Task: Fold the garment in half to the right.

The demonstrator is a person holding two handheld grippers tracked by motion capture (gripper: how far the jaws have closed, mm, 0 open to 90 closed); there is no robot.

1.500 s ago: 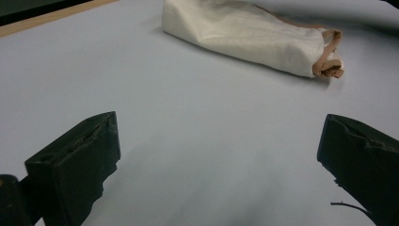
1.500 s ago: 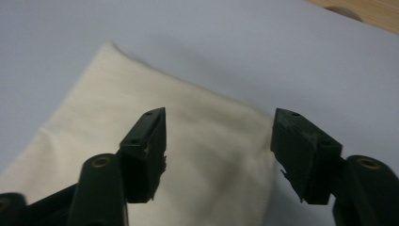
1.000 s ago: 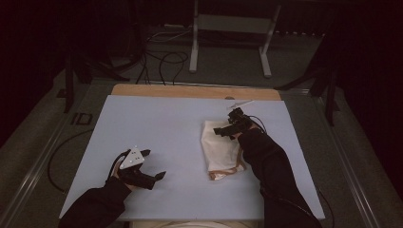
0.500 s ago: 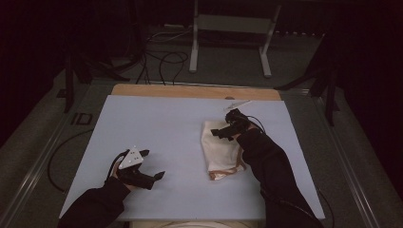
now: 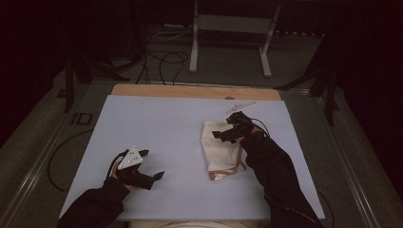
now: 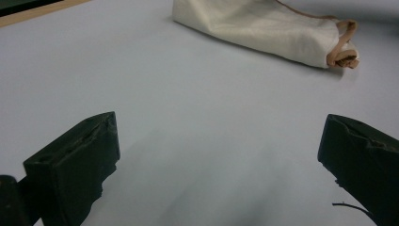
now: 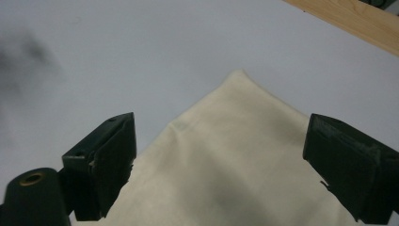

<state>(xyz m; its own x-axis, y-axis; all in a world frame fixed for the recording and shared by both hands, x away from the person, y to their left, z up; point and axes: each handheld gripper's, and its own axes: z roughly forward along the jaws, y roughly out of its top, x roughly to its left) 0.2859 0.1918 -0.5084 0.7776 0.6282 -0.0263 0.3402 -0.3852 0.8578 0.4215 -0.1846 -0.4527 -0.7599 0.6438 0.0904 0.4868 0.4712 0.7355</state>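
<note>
Dim room; pale blue tabletop edged with a wooden strip, grey metal stand and tangled cables on dark floor behind.

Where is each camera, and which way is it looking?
High view: above the person's side, looking forward and down on the table; both forearms, left gripper and right gripper show.
Left gripper view: rides the left gripper, faces across the table; open jaws show.
Right gripper view: rides the right gripper, faces down; open jaws show.
All share the cloth bag.

text: none legible | labels: none | nums: none | signs: none
</note>
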